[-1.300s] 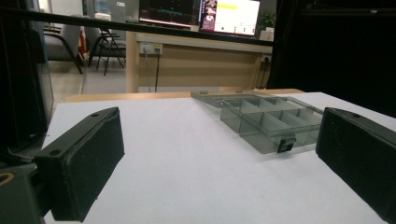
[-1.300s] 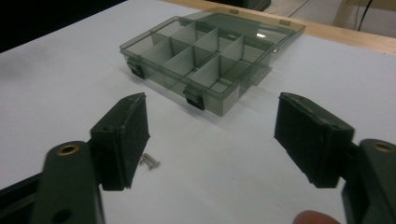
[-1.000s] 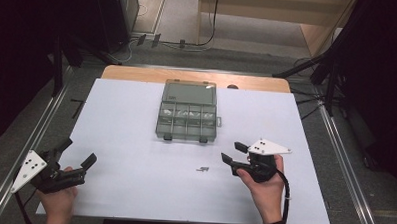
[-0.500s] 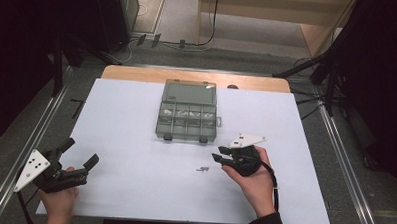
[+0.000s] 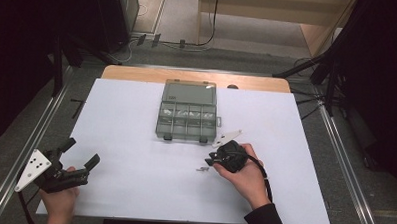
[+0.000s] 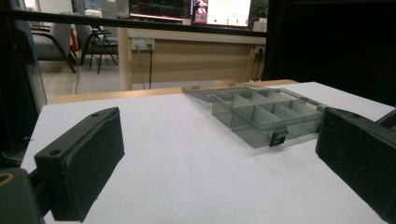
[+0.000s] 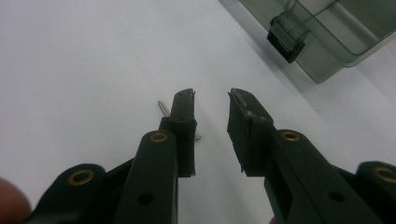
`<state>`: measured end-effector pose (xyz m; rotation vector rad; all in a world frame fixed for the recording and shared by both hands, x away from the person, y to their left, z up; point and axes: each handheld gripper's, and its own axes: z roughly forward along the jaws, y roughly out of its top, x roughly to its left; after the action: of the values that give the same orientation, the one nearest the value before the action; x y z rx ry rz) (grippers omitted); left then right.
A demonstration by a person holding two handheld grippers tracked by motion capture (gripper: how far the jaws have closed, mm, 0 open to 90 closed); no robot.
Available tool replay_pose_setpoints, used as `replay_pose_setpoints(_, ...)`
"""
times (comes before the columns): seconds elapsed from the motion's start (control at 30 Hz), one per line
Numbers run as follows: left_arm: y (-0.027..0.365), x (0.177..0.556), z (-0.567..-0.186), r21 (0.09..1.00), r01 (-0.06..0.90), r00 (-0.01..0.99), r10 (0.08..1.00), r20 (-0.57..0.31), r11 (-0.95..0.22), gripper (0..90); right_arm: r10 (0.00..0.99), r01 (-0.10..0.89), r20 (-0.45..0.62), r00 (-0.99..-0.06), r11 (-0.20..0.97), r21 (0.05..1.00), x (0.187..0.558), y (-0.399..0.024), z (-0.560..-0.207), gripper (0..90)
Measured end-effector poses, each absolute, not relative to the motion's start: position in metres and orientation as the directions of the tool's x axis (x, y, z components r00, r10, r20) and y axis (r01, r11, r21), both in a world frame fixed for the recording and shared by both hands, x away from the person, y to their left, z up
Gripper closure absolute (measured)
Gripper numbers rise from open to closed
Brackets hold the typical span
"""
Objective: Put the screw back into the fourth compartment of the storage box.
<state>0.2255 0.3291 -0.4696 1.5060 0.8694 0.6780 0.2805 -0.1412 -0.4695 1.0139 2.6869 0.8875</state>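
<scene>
Your right tool [image 5: 211, 161] has just been narrowing its jaws; a small gap remains, nothing between them. The screw [image 7: 163, 108] lies on the white worktop [image 5: 135, 140] at their eleven o'clock, beside the left jaw. Since the earlier frame, this tool has moved leftward toward it. Your left tool [image 5: 80, 155] sits spread wide.

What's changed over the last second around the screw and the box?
The right gripper has moved left across the table toward the screw and dropped lower; its jaws have just been closing, with nothing between them, the screw lying beside the left jaw. Nothing was grasped. The left gripper, the screw and the compartment box stayed put.
</scene>
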Motion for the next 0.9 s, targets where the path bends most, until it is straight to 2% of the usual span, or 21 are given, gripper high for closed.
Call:
replay_pose_setpoints(0.53,0.329,0.226,-0.470,0.990,0.138,0.551,0.832,-0.068,-0.010,1.2,0.563,0.535,0.078,-0.823,0.722,0.439,0.293,-0.121,-0.482,79.8)
replay_pose_setpoints(0.9,0.330,0.226,-0.469,0.990,0.140,0.550,0.832,-0.075,-0.003,1.2,0.553,0.530,0.069,-0.830,0.745,0.405,0.296,-0.118,-0.487,82.6)
